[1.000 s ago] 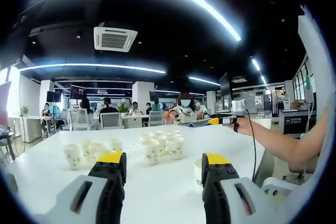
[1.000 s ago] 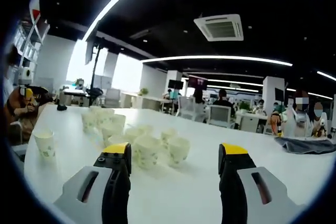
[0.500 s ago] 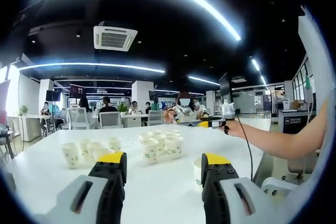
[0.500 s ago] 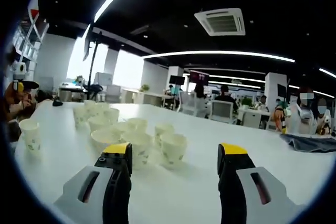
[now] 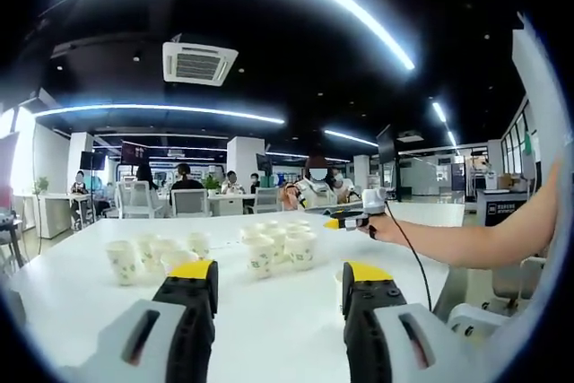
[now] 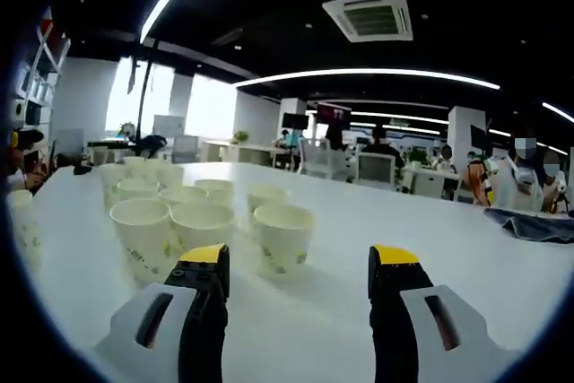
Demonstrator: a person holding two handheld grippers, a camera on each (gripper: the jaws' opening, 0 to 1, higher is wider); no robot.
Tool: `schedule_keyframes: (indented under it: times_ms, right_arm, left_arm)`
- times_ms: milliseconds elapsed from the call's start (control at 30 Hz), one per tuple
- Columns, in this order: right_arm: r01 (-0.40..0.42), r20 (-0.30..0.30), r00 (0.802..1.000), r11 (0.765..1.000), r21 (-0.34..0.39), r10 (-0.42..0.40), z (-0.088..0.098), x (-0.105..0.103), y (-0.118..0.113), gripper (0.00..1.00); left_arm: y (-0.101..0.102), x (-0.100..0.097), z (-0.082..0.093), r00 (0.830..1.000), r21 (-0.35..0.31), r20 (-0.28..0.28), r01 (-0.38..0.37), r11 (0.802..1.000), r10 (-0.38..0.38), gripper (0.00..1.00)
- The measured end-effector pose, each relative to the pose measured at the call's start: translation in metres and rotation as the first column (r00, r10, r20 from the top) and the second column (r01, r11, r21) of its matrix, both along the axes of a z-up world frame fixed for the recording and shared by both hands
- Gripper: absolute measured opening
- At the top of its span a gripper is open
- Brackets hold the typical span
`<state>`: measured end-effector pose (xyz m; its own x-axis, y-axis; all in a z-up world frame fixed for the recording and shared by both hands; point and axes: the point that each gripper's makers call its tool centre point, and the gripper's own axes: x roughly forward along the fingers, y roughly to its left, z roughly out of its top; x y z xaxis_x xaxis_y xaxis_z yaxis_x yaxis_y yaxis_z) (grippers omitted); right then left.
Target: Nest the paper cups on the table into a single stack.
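- Left gripper view: the left gripper [image 5: 271, 280] sits low over the white table [image 5: 269, 329], its yellow-tipped jaws spread apart with nothing between them.
- Ahead on the table stand paper cups, all upright and mouth-up: a cluster [image 5: 278, 247] near the middle, packed close together, some touching.
- Off to the left is a second group [image 5: 152, 256], and a lone cup [image 5: 338, 291] peeks out just beside the right-hand jaw.
- The cups carry a pale green print; too small to read as writing.
- From the right, a forearm [image 5: 475, 244] reaches in, the hand holding the right gripper [image 5: 345, 219] above the table near the middle cluster; its jaw gap can't be judged from here.
- Behind the table: people seated at desks, white chairs, a ceiling vent [image 5: 200, 62] and long light strips.
- Right gripper view: the right gripper [image 6: 298, 262] hangs just above the table [image 6: 359, 221], jaws wide apart and empty.
- Nearest cup [image 6: 283, 238] stands upright between the jaw tips and a little beyond them, not touched.
- To its left, two more cups [image 6: 170, 232] stand side by side, with further cups [image 6: 148, 177] ranked behind.
- One cup [image 6: 22, 226] stands apart at the far left edge.
- Green leafy print on the cup walls; no legible lettering.
- A dark cloth [image 6: 536, 224] lies on the table at far right.
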<state>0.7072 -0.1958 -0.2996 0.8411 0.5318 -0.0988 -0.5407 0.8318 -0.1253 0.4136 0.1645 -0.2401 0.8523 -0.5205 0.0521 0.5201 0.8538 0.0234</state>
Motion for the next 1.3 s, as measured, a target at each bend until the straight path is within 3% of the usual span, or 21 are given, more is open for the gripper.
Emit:
schedule_keyframes:
  times_ms: [267,767,1033,1300]
  right_arm:
    - [-0.014,-0.003,1.0,0.999,-0.047,0.014,-0.007,0.009,0.018,0.64]
    - [-0.021,-0.034,0.999,0.999,-0.037,0.02,-0.018,0.02,0.05,0.63]
    - [-0.029,-0.049,0.998,0.999,-0.028,0.028,-0.023,0.016,0.063,0.62]
    - [-0.03,-0.048,0.998,0.999,-0.021,0.029,-0.026,0.071,0.05,0.6]
  left_arm:
    - [0.001,0.001,-0.001,1.0,-0.006,0.002,0.002,1.0,-0.002,0.59]
    - [0.006,0.005,-0.004,1.0,-0.016,0.0,-0.007,1.0,0.007,0.58]
    - [0.0,0.008,-0.01,1.0,-0.018,-0.011,0.005,1.0,-0.006,0.57]
    - [-0.003,0.01,-0.01,1.0,-0.012,-0.015,0.011,1.0,-0.011,0.57]
